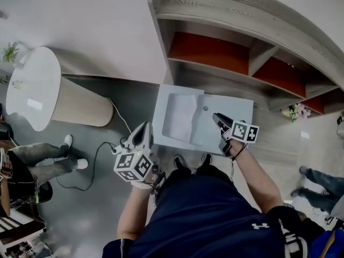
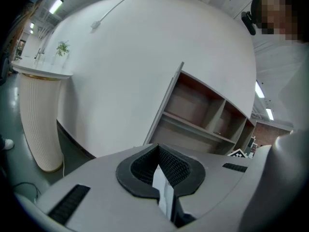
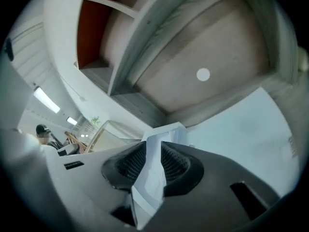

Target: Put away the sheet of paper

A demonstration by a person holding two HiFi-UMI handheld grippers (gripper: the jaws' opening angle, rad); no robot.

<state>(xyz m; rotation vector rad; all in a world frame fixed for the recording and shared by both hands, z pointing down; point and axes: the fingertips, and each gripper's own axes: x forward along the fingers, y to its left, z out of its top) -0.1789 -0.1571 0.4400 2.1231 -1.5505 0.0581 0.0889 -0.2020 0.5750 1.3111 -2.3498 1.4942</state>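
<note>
Looks like an open office or demo space, not a home. Plain white walls (image 1: 107, 26), a smooth grey floor (image 1: 91, 214), long strip lights (image 2: 55, 5) overhead. Sparsely furnished: a curved wooden shelf unit (image 1: 226, 15) with red-backed compartments, a small pale-blue table (image 1: 242, 112), a round white table (image 1: 29, 85) on a ribbed base, a potted plant (image 1: 9, 51). Other people (image 1: 45, 155) round the edges, a cable (image 1: 95, 160) trailing across the floor.
</note>
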